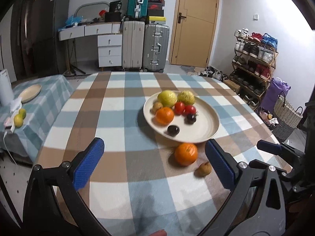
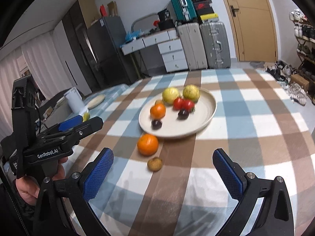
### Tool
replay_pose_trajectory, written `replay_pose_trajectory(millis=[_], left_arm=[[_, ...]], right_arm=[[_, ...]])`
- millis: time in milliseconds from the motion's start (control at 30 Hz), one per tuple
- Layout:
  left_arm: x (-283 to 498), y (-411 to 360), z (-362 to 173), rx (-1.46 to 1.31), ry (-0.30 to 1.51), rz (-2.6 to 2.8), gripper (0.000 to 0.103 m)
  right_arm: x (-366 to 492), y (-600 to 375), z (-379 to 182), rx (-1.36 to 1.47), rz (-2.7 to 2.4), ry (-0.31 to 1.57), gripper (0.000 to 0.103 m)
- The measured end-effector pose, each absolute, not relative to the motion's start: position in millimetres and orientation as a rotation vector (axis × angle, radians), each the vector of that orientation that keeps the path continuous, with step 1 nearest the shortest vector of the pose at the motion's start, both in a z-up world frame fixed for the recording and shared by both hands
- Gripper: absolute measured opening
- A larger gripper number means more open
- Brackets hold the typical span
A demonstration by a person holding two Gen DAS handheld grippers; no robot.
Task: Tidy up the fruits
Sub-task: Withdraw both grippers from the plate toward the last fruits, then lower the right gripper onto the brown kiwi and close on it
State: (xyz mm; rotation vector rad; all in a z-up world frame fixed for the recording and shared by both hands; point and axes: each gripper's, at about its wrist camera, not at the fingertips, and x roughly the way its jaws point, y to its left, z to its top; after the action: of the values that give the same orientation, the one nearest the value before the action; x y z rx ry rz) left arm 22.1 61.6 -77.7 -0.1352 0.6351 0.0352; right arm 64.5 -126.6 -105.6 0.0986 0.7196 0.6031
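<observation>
Most fruits already lie on the plate [image 1: 213,126], but the orange [image 1: 185,154] and small brown fruit [image 1: 203,169] remain on the surface [image 1: 110,118], both the left gripper [image 1: 155,165] and the right gripper [image 2: 163,175] wide open and empty.

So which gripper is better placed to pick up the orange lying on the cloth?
Probably the left gripper: the orange lies between its open jaws in its view. In the right gripper's view it sits left of centre.

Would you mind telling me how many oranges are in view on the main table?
2. One orange sits on the plate, at its left among the other fruit. The other orange lies on the tablecloth just in front of the plate. More could hide behind the piled fruit.
</observation>
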Motion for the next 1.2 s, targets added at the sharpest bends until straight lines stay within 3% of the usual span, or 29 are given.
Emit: replay_pose_trajectory(millis=[633,767,1033,1133,1200], left_arm=[[47.2,93.1,-139.1,-0.241,0.729,0.008,0.102],[48.8,92.6,-137.4,-0.244,0.717,0.001,0.102],[50.0,95.6,-139.5,-0.261,0.720,-0.002,0.102],[50.2,95.2,-140.0,-0.258,0.725,-0.007,0.102],[50.3,95.2,-139.5,-0.256,0.723,-0.007,0.102]], right_arm=[[87.5,-86.6,-153.2,0.064,0.658,0.860,0.098],[93.1,-81.1,-157.8,0.077,0.675,0.890,0.085],[98.9,-74.0,-161.2,0.068,0.669,0.922,0.080],[100.6,-75.1,-161.8,0.084,0.671,0.930,0.071],[101.0,-75.1,-162.4,0.088,0.678,0.934,0.058]])
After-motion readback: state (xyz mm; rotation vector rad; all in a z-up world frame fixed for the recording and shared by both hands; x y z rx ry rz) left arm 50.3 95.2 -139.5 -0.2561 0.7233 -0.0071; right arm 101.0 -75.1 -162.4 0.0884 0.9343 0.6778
